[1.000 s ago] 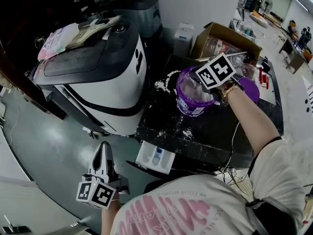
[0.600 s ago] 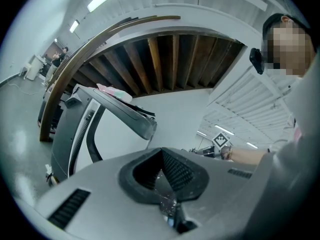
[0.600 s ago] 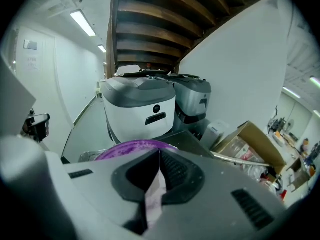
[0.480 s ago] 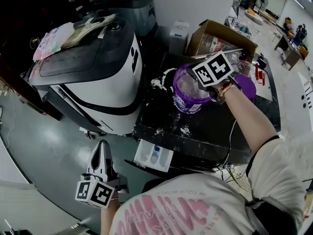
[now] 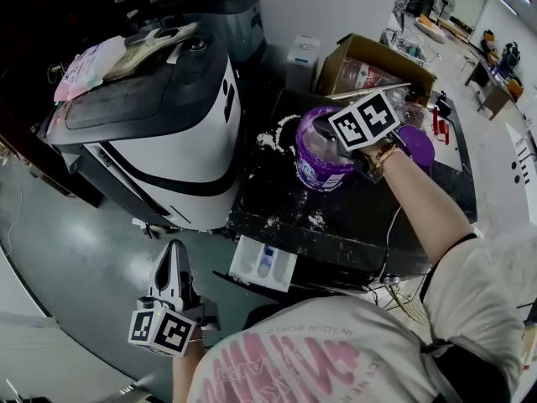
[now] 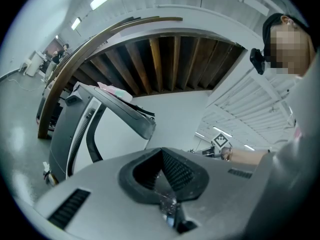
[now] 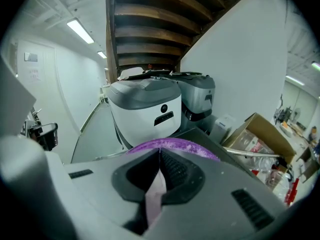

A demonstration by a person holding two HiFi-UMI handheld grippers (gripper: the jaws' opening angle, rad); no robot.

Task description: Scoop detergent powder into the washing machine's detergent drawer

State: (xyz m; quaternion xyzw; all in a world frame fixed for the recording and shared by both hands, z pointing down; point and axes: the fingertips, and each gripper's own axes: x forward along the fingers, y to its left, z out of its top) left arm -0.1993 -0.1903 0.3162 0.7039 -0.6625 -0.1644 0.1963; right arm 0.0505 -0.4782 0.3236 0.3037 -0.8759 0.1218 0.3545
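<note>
Detergent powder sits in the purple tub point(image 5: 315, 170) on the black table point(image 5: 361, 225), toward 1 o'clock in the head view. Some spilled powder point(image 5: 273, 141) lies at the tub's 10 o'clock.

My right hand-held gripper point(image 7: 159, 155) reaches in over the tub's rim, and its jaws have just been closing. They now stand almost together, pinched on a thin pale lilac strip point(image 7: 154, 199). I take the strip for the scoop's handle, though its bowl is out of sight. If so, I have the scoop in hand. What remains is to lift a load and carry it to the detergent drawer point(image 5: 264, 263), which stands pulled out at the tub's 7 o'clock, below the table's edge.

Against the picture a second ago, that closing is the only real change; the right hand-held gripper has hardly shifted over the tub.

My left hand-held gripper point(image 5: 175, 254) hangs at the drawer's 9 o'clock, where it was. Its jaws are together on nothing and clear of the drawer.
</note>
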